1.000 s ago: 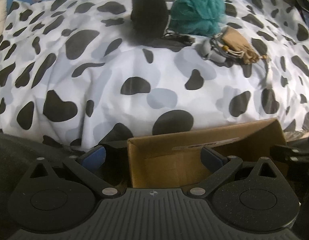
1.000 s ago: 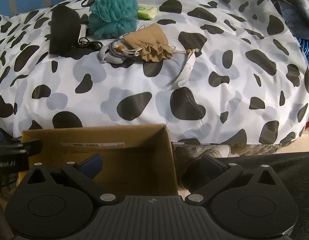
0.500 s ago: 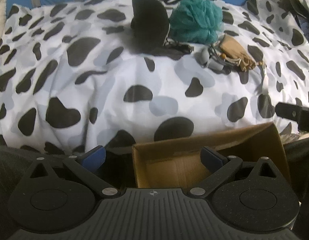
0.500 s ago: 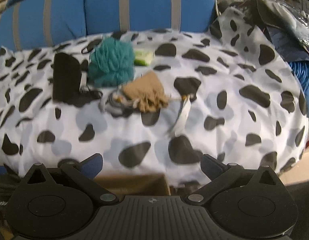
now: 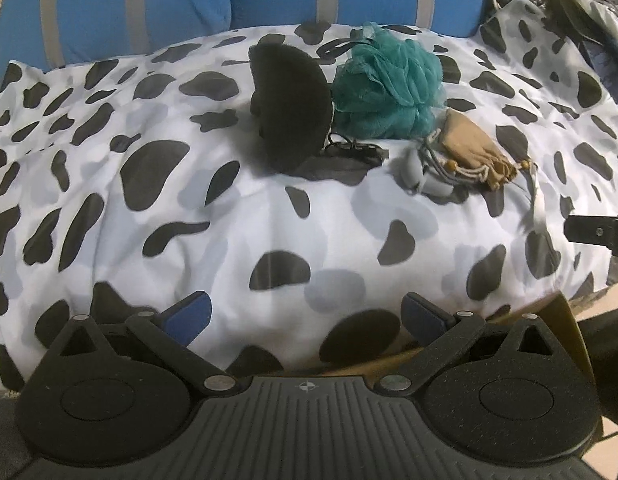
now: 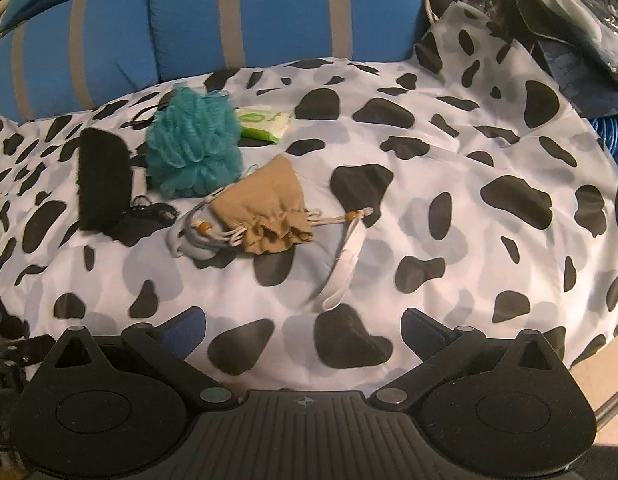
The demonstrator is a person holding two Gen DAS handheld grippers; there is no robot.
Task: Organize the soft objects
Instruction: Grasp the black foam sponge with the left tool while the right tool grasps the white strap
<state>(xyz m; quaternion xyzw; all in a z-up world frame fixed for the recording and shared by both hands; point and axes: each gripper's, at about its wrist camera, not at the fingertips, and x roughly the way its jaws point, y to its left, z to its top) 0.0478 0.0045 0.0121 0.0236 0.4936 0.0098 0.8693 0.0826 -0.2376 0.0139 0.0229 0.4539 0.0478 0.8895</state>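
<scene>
On a cow-print cover [image 5: 189, 216] [image 6: 449, 208] lie a black fuzzy pad [image 5: 291, 110] [image 6: 103, 180], a teal mesh pouf [image 5: 389, 88] [image 6: 195, 146], a tan drawstring pouch [image 5: 475, 152] [image 6: 269, 212], a grey soft item [image 5: 423, 168] [image 6: 193, 240] under the pouch's cords, and a white strap [image 6: 345, 264]. A small black corded item [image 5: 355, 148] [image 6: 153, 210] lies beside the pad. My left gripper [image 5: 305, 316] is open and empty, well short of the pad. My right gripper [image 6: 303, 330] is open and empty, just short of the strap's near end.
A green-and-white packet [image 6: 265, 122] sits behind the pouf. A cardboard box's corner [image 5: 557, 312] shows low right in the left wrist view. Blue striped cushions [image 5: 149, 12] [image 6: 269, 12] back the cover. Dark bags and clutter [image 6: 549, 12] pile up at the far right.
Both grippers have risen and tilted up from the cardboard box toward the cover. The box has nearly dropped out of both views, and the blue cushions have come into sight.
</scene>
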